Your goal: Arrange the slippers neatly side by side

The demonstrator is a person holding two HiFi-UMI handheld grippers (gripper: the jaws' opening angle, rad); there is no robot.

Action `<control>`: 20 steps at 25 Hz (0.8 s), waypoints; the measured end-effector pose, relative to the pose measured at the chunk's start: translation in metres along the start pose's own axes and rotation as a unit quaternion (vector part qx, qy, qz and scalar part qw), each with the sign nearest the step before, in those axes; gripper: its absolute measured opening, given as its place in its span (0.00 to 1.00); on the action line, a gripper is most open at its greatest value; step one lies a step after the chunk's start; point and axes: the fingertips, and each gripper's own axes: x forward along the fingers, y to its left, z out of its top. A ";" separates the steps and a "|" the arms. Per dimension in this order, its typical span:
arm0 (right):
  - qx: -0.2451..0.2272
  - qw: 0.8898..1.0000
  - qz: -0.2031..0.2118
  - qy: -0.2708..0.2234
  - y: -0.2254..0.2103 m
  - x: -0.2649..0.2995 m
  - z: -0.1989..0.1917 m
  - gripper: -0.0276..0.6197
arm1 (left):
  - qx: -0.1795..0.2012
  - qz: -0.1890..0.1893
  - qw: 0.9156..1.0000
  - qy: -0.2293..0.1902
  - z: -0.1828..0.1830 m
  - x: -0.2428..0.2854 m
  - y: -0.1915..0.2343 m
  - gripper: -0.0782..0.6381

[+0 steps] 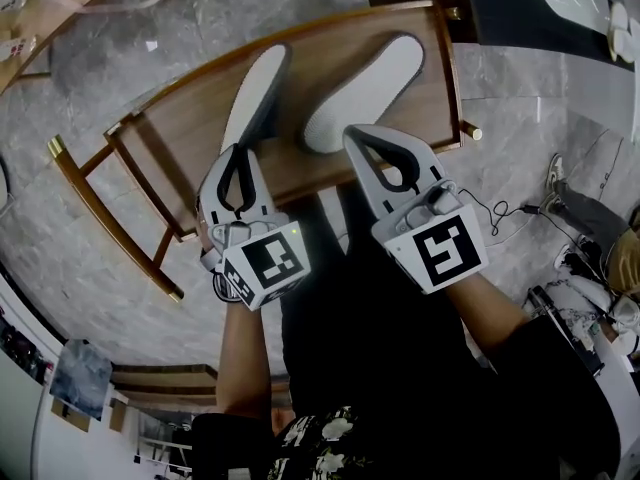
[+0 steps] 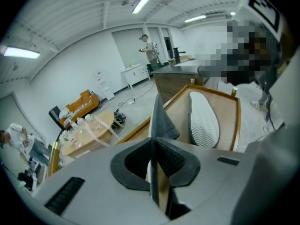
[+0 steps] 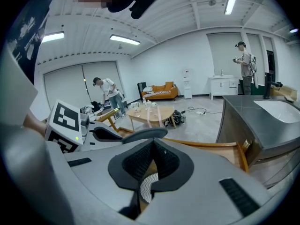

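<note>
Two grey slippers with white zigzag soles lie on a rimmed wooden tray table [image 1: 190,128]. The left slipper [image 1: 258,83] is tipped on its edge. My left gripper [image 1: 238,150] is shut on its heel end, and the dark thin edge [image 2: 159,118] rises straight out from between the pads [image 2: 171,161]. The right slipper [image 1: 372,80] lies sole up beside it [image 2: 204,118]. My right gripper [image 1: 355,131] hangs by that slipper's heel with its jaws shut together [image 3: 152,144]. Only a strip of zigzag sole [image 3: 148,185] shows below them.
The tray table stands on a grey marbled floor [image 1: 120,58]. A cable [image 1: 505,208] and a shoe [image 1: 555,173] lie to the right. Farther off are a round light-wood table [image 3: 150,112], an orange sofa [image 3: 161,90], a sink counter [image 3: 276,109] and standing people [image 3: 244,62].
</note>
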 end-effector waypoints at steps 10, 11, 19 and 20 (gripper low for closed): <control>0.003 1.000 0.011 -0.009 -0.003 0.007 0.004 0.03 | -0.224 -0.065 0.972 -0.012 0.001 -0.004 0.004 0.15; 0.000 1.000 0.013 -0.008 -0.003 0.007 0.004 0.04 | -0.243 -0.071 0.967 -0.015 0.000 -0.004 0.004 0.15; 0.002 1.000 0.010 0.007 0.000 0.008 -0.009 0.04 | -0.347 -0.103 0.932 -0.013 -0.016 0.005 0.000 0.15; 0.002 1.000 0.010 0.009 0.001 0.008 -0.011 0.04 | -0.350 -0.102 0.931 -0.011 -0.018 0.006 0.000 0.15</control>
